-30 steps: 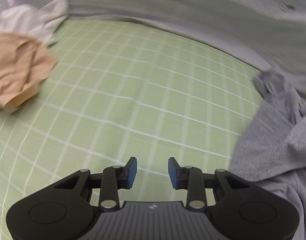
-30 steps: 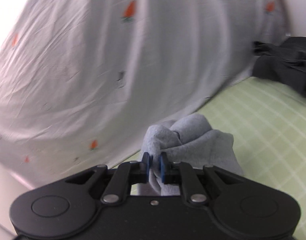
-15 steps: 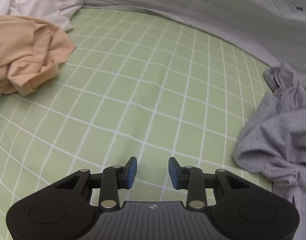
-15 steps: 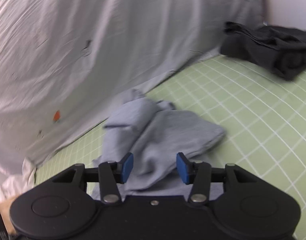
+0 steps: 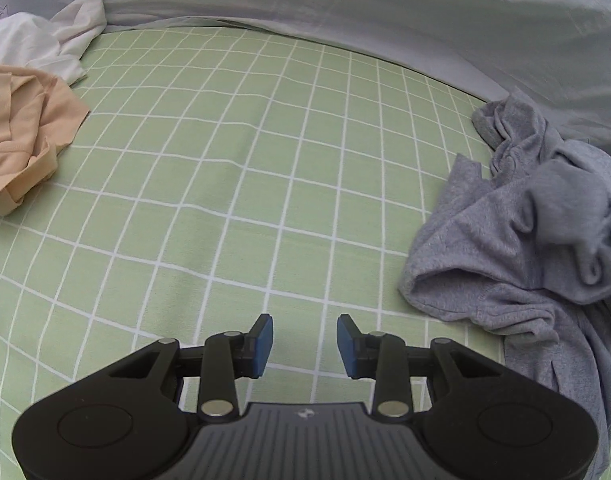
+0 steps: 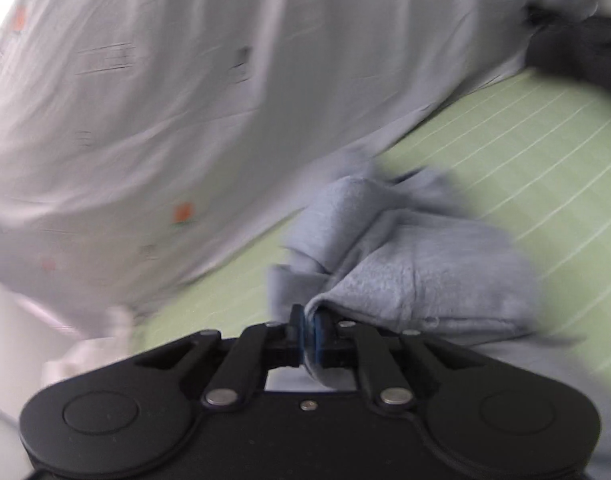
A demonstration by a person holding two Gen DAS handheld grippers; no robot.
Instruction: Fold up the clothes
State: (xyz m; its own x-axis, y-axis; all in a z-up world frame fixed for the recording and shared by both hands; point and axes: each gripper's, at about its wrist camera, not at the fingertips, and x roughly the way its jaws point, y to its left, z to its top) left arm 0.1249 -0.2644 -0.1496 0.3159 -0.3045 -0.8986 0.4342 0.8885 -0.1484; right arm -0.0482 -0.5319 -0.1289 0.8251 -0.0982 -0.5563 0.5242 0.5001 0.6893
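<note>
The right tongs (image 6: 310,330), apart half a second ago, are now clamped on a fold of the grey garment (image 5: 517,248), which lies crumpled on the green checked bed (image 5: 245,184) just beside the carrot-print duvet (image 5: 385,12). That regrip suggests it is about to be lifted or spread for folding. The left tongs (image 5: 304,346) stay apart over bare sheet. Peach clothing (image 5: 21,132) lies well left of the grey garment. No containers show.
</note>
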